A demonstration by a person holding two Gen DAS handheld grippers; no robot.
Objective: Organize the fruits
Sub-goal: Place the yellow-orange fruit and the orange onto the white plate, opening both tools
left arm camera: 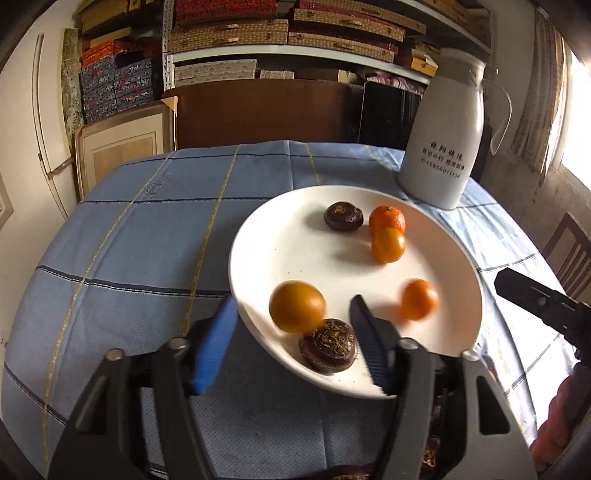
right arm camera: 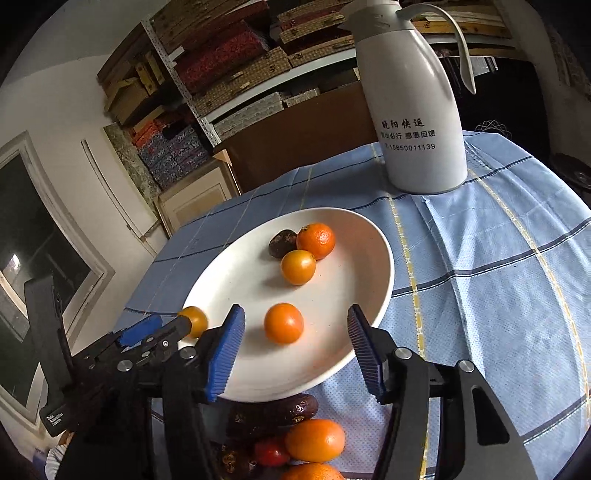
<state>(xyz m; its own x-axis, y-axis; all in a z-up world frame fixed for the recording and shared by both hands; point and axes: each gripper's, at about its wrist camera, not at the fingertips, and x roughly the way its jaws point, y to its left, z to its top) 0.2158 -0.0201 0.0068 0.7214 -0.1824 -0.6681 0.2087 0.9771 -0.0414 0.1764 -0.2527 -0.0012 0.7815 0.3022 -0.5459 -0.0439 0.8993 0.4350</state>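
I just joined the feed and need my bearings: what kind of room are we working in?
Probably a home dining corner that doubles as storage. A table under a blue checked tablecloth holds a white plate of fruit and a white thermos jug, and behind it shelves are packed with stacked boxes.

plate [left arm camera: 258,236]: glossy white ceramic | tablecloth [left arm camera: 129,240]: matt woven cloth | jug [left arm camera: 443,140]: smooth plastic

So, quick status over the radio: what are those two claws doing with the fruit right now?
Left gripper and right gripper open, holding nothing. Six fruits on white plate. More fruit waits in front of the plate. White jug stands behind, clear of the work.
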